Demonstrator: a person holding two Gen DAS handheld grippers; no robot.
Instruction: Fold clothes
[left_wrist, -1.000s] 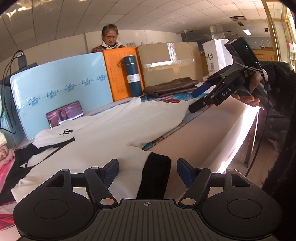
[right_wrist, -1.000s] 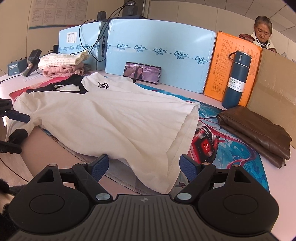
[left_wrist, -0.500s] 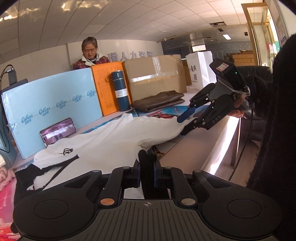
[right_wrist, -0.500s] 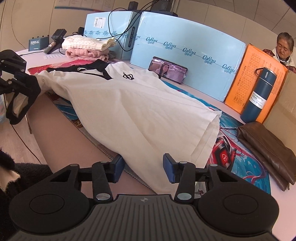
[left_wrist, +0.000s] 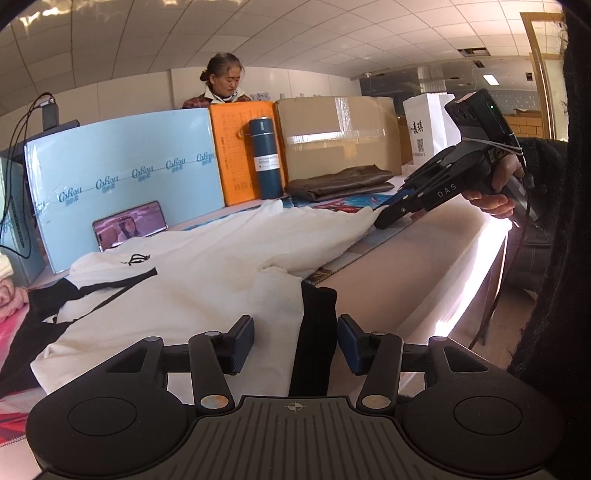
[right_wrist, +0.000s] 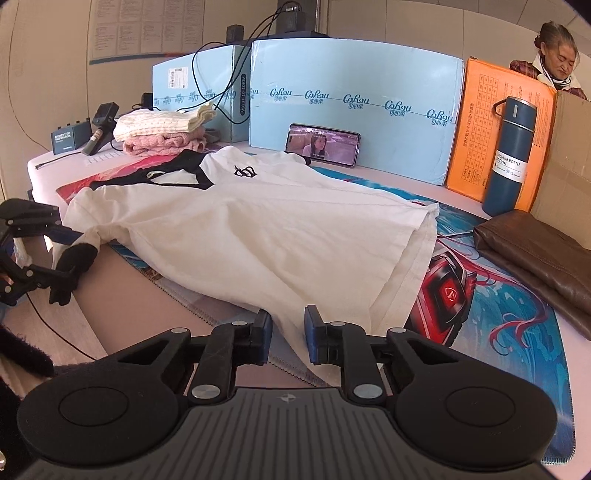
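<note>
A white T-shirt (right_wrist: 258, 225) with black collar and black sleeve cuffs lies spread on the printed mat (right_wrist: 480, 317). My left gripper (left_wrist: 295, 345) is open, its fingers on either side of the black sleeve cuff (left_wrist: 316, 325) at the table's near edge. It also shows in the right wrist view (right_wrist: 55, 258), open around the cuff. My right gripper (right_wrist: 288, 341) has its jaws nearly closed on the shirt's bottom hem (right_wrist: 291, 325). In the left wrist view the right gripper (left_wrist: 388, 218) pinches the hem corner.
Blue foam boards (right_wrist: 351, 107), a phone (right_wrist: 323, 144), an orange box (right_wrist: 491, 129), a blue vacuum bottle (right_wrist: 511, 155) and a cardboard box (left_wrist: 336, 136) line the back. Folded knitwear (right_wrist: 162, 133) lies at the far left, a folded brown garment (right_wrist: 539, 254) at the right. A woman (left_wrist: 223, 83) sits behind.
My left gripper, shut on the sleeve cuff half a second ago, has opened again around it. My right gripper has closed further onto the hem and moved in over it.
</note>
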